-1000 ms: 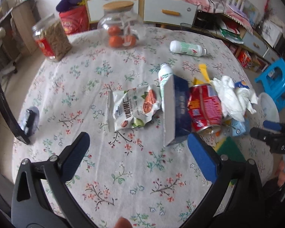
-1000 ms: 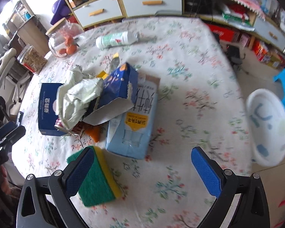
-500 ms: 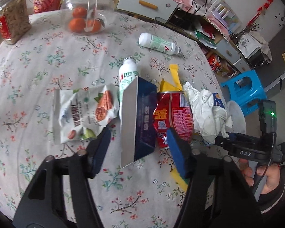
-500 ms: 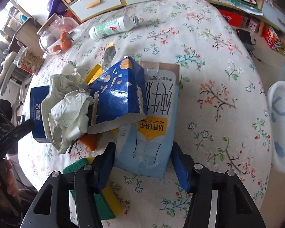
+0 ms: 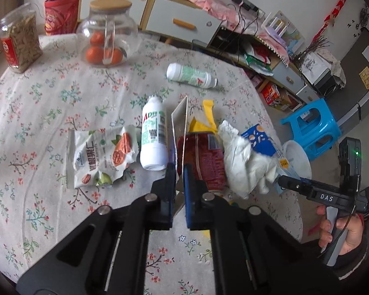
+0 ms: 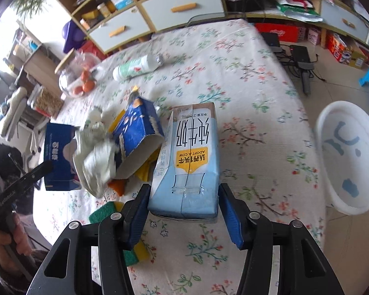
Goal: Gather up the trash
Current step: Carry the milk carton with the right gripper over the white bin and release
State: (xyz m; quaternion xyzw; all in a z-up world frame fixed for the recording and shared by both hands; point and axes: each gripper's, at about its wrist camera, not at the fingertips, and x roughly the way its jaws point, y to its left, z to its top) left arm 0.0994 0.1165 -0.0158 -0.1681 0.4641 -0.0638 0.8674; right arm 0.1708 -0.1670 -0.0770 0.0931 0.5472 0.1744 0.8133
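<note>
My left gripper (image 5: 180,179) has its jaws closing, the pads pinching the thin wall of the dark blue box (image 5: 179,123), which I see edge-on. Beside the box lie a red can (image 5: 206,157), crumpled white paper (image 5: 241,162), a white bottle (image 5: 153,137) and a snack bag (image 5: 100,157). My right gripper (image 6: 184,191) is closing too, with the near end of the light blue milk carton (image 6: 192,152) between its pads, which touch both sides. An open blue carton (image 6: 137,132) leans against the milk carton. A green and yellow sponge (image 6: 103,213) lies under the left finger.
A second white bottle (image 5: 192,76), a glass jar of oranges (image 5: 107,41) and a jar of grains (image 5: 19,41) stand farther back on the floral tablecloth (image 5: 49,113). Off the table's right edge are a white basin (image 6: 349,157) and a blue stool (image 5: 312,125).
Both grippers went from wide open to closed in. The left moved forward onto the blue box's wall. The right moved forward around the milk carton's end.
</note>
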